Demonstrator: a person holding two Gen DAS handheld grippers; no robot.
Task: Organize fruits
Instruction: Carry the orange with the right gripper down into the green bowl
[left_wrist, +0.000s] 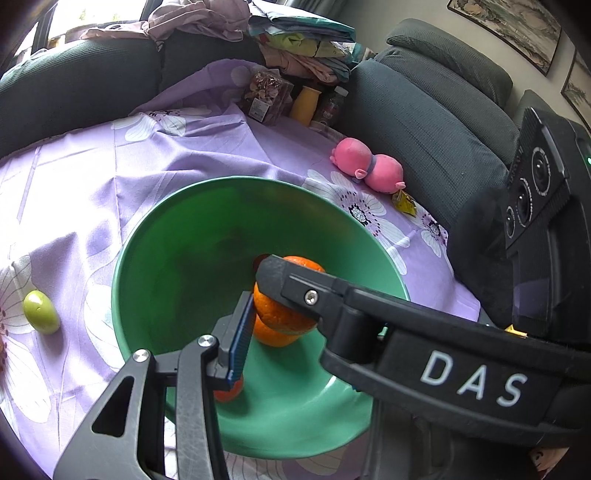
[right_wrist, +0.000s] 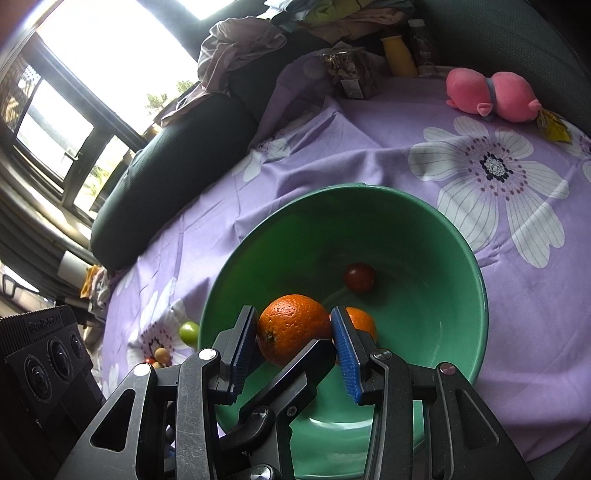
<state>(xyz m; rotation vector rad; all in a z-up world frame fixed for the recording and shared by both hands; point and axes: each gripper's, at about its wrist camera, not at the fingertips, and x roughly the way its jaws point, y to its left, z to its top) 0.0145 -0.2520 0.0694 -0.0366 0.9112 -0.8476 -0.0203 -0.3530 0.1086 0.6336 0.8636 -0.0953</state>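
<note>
Right tongs (right_wrist: 291, 325): closed to the width of the orange (right_wrist: 293, 326), one blue pad (right_wrist: 345, 350) against each side of the fruit.
Left tongs (left_wrist: 291, 332): only one blue pad (left_wrist: 240, 332) shows, just beside the held orange; the other side is hidden behind the right tool's black arm, so I cannot tell how far they are open or whether they hold anything.
Held orange: inside the rim of the green bowl (right_wrist: 369, 188), toward the 6 o'clock side in the right view.
Second orange (right_wrist: 362, 321): in the bowl, partly behind the pad at 3 o'clock of the held one.
Dark red fruit (right_wrist: 360, 277): in the bowl, at 1 o'clock from the held orange, apart from it.
Green fruit (left_wrist: 40, 312): on the purple flowered cloth (left_wrist: 184, 155), outside the bowl at its 9 o'clock in the left view.
Bowl: stands on the cloth-covered table.
Pink plush toy (left_wrist: 367, 166): on the cloth at 1 o'clock of the bowl, well apart.
Yellow bottle (left_wrist: 304, 103): far edge, 12 o'clock, beside a clear box (left_wrist: 266, 96).
</note>
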